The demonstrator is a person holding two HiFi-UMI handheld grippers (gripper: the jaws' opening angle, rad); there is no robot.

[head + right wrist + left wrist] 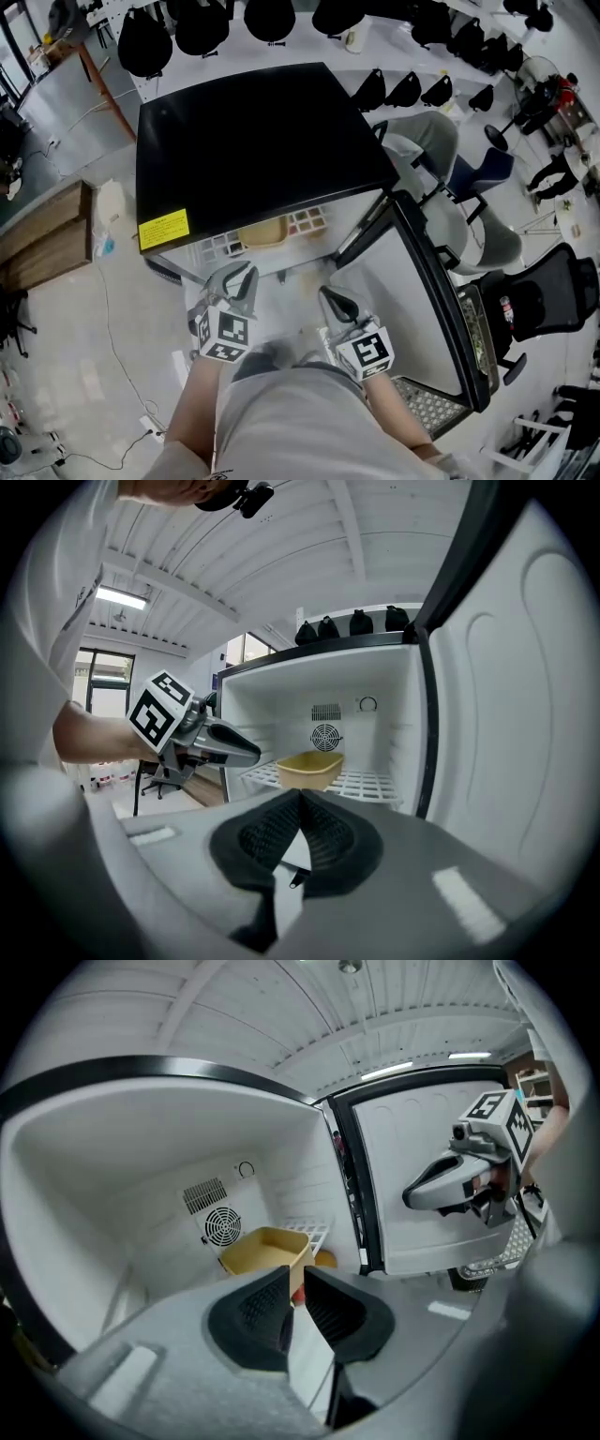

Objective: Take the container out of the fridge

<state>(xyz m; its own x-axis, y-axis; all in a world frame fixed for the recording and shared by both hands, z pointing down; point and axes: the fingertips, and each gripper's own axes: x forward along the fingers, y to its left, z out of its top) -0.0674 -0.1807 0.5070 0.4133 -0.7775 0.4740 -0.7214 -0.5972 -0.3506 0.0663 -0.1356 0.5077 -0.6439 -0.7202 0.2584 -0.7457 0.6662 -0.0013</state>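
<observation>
Both forearms reach forward from the person's torso, side by side, each carrying its tongs toward the open fridge (253, 141) with the tips angled a little downward. The left tongs (244, 274) sit in front of the lower left of the fridge opening. In the left gripper view the left tongs (295, 1274) stand only slightly apart, a narrow slit between the 2 pads, with nothing pressed between them. The right tongs (335, 302) are held just to the right of them and a little nearer the person, beside the inner face of the open door (412, 309). In the right gripper view the right tongs (300, 797) are closed, tips meeting, and hold nothing.

The container (262, 232), a yellow open-topped tub, rests inside the fridge on a white wire shelf (370, 785), toward its left side, in front of a round fan grille (325, 736) in the back wall. It is apart from both tongs; neither touches it. From the left gripper view the container (267, 1249) lies straight beyond the slit between the pads, and the right tongs (414, 1194) show in front of the door. From the right gripper view the container (309, 766) sits just above the closed tips, with the left tongs (249, 754) at its left.
</observation>
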